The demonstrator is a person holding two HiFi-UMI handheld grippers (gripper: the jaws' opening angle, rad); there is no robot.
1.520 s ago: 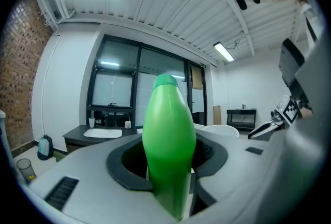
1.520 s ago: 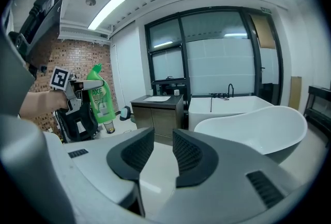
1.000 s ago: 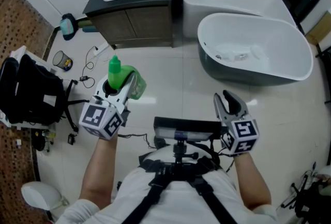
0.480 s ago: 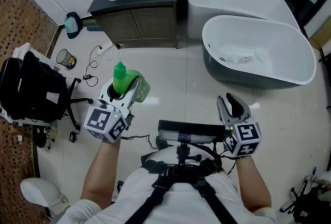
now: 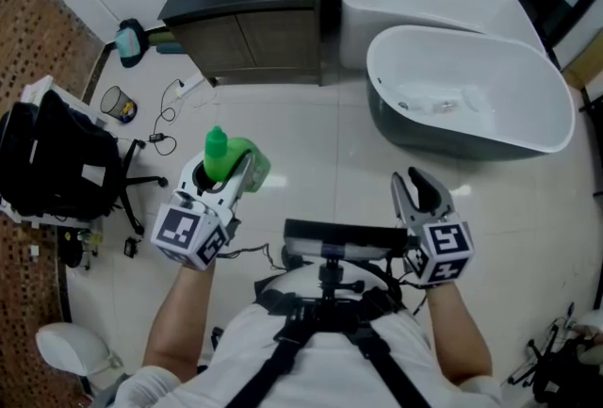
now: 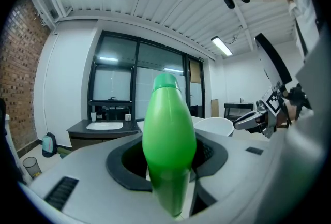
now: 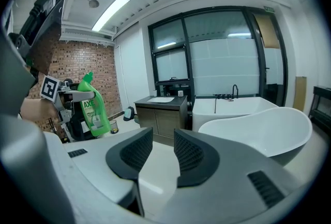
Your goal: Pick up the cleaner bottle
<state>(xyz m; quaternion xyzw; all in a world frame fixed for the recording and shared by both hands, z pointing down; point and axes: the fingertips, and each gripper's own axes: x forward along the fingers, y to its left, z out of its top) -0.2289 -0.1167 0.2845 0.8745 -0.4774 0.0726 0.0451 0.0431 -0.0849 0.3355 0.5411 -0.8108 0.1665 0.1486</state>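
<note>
— Bottle first: where is it?

— Off the ground. The cleaner bottle [image 5: 231, 161] is pinched in the left gripper [image 5: 226, 178], out in front of the person's left side, above bare floor [image 5: 320, 142]. It's well apart from the vanity [image 5: 250, 29] and the bathtub [image 5: 471, 86].

— Properly held, or just resting between the jaws?

— Held, by my reckoning. Seen along that gripper, both pads sit hard against the green body with no gap on either side. Nothing else is under the bottle.

— Which way does it point?

— Long axis close to upright, cap [image 5: 216, 135] on top, with a slight lean. From the other side of the room the jaws look to cross it high up, under the neck, so most of the body hangs below the grip.

— And the other hand?

— The right gripper [image 5: 415, 187] is out over the floor on the person's right, jaws parted with only tile showing between them. It's carrying nothing. The bottle lies well off to its left, so the left hand is the one that matters.

— So what's left to do?

— Not much, I'd say. The pick-up looks done. Whatever follows depends on the left jaws not slackening, since a grip that high would let the heavy end swing.
</note>
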